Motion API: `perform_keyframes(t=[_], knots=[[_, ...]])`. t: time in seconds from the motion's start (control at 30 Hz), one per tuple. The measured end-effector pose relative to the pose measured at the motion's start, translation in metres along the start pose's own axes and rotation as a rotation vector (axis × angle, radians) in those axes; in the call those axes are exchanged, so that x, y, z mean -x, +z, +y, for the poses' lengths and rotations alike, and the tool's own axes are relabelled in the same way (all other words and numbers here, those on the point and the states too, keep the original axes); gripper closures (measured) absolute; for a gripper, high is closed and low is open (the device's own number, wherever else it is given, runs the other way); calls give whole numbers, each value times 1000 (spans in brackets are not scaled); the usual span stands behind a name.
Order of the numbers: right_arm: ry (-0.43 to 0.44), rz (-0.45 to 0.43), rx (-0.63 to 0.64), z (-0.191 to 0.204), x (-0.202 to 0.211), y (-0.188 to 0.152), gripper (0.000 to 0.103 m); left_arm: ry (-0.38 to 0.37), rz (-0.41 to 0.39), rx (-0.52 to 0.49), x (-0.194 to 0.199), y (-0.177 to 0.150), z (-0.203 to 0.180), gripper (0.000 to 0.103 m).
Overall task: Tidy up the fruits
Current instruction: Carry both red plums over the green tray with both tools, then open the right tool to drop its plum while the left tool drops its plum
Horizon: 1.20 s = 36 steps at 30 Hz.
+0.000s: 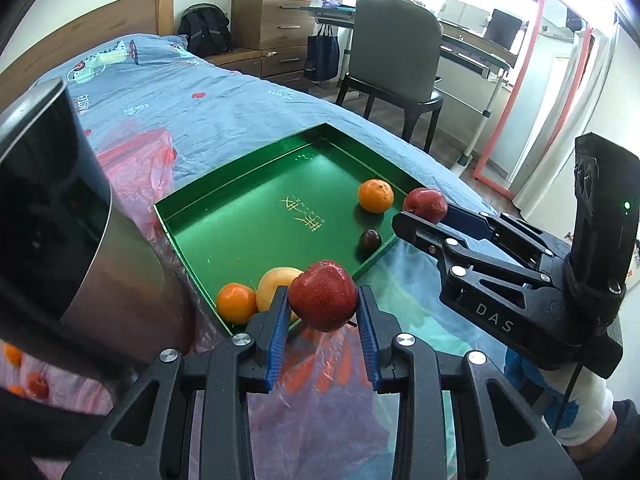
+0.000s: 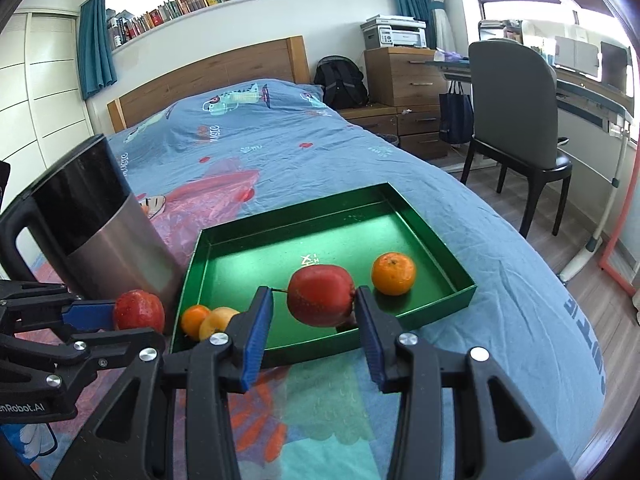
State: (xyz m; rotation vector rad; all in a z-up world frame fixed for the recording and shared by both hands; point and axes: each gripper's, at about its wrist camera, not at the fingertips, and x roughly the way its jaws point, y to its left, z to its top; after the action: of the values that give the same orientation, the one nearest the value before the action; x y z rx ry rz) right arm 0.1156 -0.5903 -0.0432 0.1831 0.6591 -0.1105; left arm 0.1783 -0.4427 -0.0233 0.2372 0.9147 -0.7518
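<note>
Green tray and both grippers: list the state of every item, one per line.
Left gripper: shut on a red apple, held above the bed.
Right gripper: shut on a second red apple.
Green tray: open-topped, on the bed, partly filled.
Oranges: resting in tray.
Yellow fruit: in tray.
Dark fruit: in tray.
Steel container: upright beside the tray.

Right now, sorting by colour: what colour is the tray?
Shiny green, the tray shows best in the right wrist view.
</note>
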Motion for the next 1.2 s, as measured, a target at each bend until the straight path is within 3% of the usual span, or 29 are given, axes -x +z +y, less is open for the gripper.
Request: perform_keyframes(t=[0.3, 0.63, 1.03, 1.2], knots=[[-4, 81, 25, -9, -65, 1, 64, 89, 26, 35, -54, 22, 21, 75], [-19, 141, 77, -7, -94, -10, 64, 126, 87, 77, -96, 23, 34, 75], [-44, 176, 114, -5, -100, -13, 64, 125, 109, 89, -100, 19, 36, 73], [-57, 178, 111, -6, -97, -13, 59, 123, 104, 90, -94, 17, 35, 63]])
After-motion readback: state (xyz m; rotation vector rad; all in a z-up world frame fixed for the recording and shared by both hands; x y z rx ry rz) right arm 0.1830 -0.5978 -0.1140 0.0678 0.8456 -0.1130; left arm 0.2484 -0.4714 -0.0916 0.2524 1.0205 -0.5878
